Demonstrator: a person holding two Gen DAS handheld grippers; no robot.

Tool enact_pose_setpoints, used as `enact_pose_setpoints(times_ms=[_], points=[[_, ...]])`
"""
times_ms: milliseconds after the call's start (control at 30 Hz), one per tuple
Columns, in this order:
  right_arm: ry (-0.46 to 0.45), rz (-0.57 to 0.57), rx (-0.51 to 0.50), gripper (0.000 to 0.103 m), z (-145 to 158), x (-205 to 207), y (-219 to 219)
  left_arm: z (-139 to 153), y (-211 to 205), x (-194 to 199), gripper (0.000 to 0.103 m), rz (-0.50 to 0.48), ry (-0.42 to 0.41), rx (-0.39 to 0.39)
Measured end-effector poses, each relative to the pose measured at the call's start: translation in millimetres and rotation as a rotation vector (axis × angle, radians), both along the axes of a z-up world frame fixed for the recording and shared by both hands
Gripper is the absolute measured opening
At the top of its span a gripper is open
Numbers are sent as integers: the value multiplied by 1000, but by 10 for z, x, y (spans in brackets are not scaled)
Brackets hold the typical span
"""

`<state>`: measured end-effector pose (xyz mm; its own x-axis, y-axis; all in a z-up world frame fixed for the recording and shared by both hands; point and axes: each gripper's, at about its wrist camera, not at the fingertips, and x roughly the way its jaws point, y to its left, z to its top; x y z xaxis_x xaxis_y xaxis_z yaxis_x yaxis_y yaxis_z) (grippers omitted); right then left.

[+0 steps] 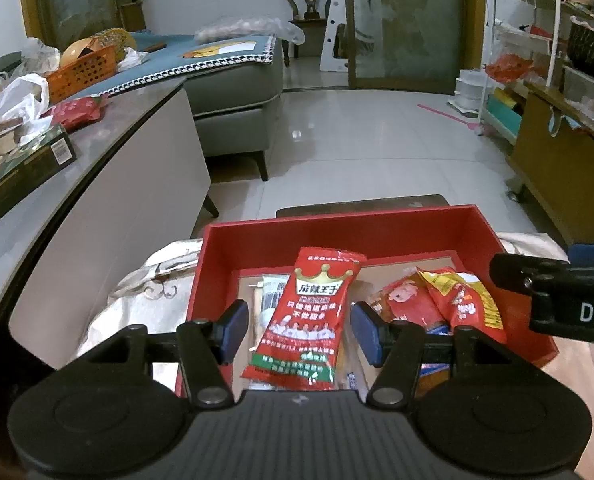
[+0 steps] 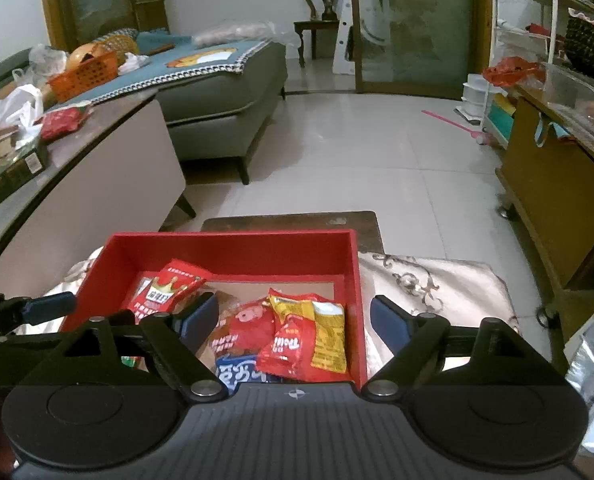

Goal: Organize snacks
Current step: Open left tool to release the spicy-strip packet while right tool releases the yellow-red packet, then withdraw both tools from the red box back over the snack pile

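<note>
Left gripper [image 1: 299, 330] part-open, empty, above crown-printed red packet [image 1: 309, 320] lying lengthwise toward red box [image 1: 337, 222] far wall.

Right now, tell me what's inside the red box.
The red box holds a crown-printed red packet, a red pig-printed packet, a red-and-yellow packet and a blue packet partly beneath them. Part of the cardboard floor shows; the rest is covered.

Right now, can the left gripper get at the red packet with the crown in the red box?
Probably yes. The crown packet lies on top in the red box, right between the left gripper's open jaws, with nothing over it. The right gripper stands off to the side.
</note>
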<state>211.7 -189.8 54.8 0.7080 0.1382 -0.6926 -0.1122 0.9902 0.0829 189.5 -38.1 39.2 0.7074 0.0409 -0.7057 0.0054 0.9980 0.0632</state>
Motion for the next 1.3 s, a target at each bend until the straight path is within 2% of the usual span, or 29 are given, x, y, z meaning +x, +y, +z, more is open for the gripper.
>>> enact_pose_setpoints(times_ms=[367, 667, 1067, 1200, 1300], points=[[11, -15, 6, 88, 32, -284, -29, 79, 38, -329, 52, -22, -2, 9], [18, 4, 2, 88, 68, -569, 22, 107, 157, -586, 52, -20, 16, -24], [26, 34, 10, 90, 78, -902, 103, 93, 267, -966, 53, -25, 35, 7], [39, 25, 22, 93, 48, -974, 108, 80, 335, -1047, 58, -10, 46, 3], [56, 26, 32, 93, 10, -1005, 106, 70, 366, -1107, 59, -8, 48, 9]])
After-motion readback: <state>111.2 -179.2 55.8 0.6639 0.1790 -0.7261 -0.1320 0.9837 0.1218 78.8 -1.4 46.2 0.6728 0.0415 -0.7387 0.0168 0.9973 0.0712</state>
